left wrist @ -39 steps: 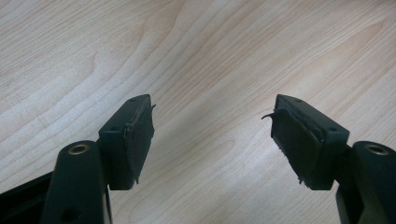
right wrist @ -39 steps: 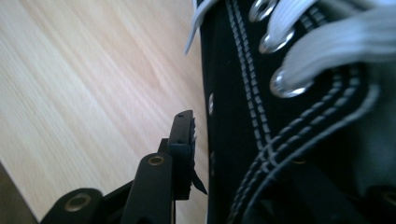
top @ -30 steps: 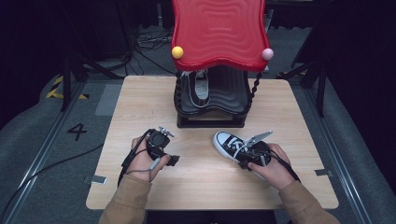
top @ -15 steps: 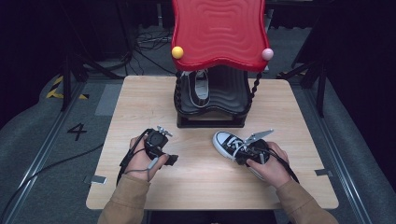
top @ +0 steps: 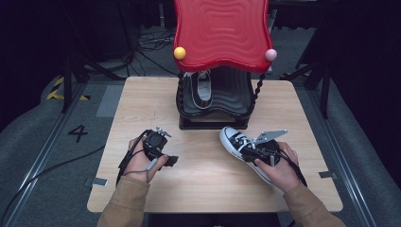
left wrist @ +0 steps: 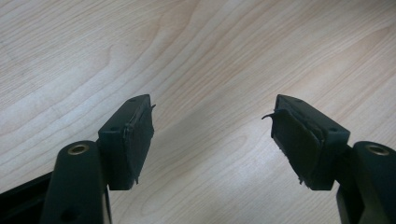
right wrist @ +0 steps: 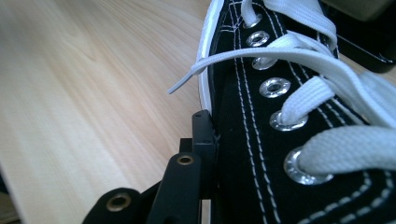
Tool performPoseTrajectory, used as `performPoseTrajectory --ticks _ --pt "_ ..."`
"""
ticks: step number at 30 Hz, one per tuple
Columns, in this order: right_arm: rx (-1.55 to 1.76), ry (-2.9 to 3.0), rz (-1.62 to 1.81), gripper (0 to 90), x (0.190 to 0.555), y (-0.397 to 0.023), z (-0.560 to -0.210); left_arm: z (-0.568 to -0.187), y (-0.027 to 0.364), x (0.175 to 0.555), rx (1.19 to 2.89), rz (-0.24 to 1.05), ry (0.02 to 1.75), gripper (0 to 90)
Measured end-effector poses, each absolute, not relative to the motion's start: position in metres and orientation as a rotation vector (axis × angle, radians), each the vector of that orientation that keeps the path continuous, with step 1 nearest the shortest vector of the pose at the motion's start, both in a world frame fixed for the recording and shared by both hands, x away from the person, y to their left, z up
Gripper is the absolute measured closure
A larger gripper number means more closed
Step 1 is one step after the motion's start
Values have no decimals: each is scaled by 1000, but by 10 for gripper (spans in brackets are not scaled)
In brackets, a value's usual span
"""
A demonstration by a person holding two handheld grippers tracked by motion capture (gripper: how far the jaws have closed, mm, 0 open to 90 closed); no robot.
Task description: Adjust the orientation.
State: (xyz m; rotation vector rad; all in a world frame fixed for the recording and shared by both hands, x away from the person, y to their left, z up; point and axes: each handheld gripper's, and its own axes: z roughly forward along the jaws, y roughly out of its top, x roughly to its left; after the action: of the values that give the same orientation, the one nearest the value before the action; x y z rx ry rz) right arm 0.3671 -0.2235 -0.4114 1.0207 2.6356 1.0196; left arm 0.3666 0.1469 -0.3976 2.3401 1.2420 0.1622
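The right gripper [top: 253,152] has just been closing its jaws, and in the right gripper view they now pinch the black canvas side of the sneaker [right wrist: 299,140]: one black jaw presses flat against the outer wall just below the row of metal eyelets [right wrist: 275,87], while the other is hidden, presumably inside the shoe's opening. From the high view the sneaker [top: 239,146] lies on the wooden table [top: 198,175], right of centre, its white toe cap pointing toward the black shoe rack [top: 213,111] at the table's far side, with the person's right hand [top: 279,165] over its heel end.

The sneaker looks light for its bulk, and it is soft where it is held. Canvas gives under the pads, so the wall will likely fold and let the shoe droop or swing from the pinch, toe hanging low under the rubber sole's weight. A hold on the collar near the eyelets, where stitching and lacing stiffen the cloth, seems sound; the rubber sole edge would be firmer but slicker and thicker. The loose white lace [right wrist: 243,60] trails off to the side and could snag on the rack.

A second shoe [top: 203,90] already rests in the rack under the red wavy top [top: 222,33].

The left gripper [top: 163,153] rests over bare table, well apart from the sneaker, its jaws spread wide with nothing between the pads [left wrist: 140,135].
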Motion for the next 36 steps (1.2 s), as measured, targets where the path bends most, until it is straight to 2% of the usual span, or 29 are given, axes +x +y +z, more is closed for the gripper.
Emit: performPoseTrajectory --ticks 6,16,24,36 --pt "999 2609 1099 856 363 -221 -386 -397 158 368 2316 165 1275 296" --pt "1010 2536 1128 854 380 -213 -354 -396 167 366 2289 166 1292 295" --pt "1062 2404 1120 853 414 -198 -332 -396 171 363 2292 166 1286 294" --pt "1169 2253 1074 852 461 -178 -324 -396 182 352 2272 169 1301 287"
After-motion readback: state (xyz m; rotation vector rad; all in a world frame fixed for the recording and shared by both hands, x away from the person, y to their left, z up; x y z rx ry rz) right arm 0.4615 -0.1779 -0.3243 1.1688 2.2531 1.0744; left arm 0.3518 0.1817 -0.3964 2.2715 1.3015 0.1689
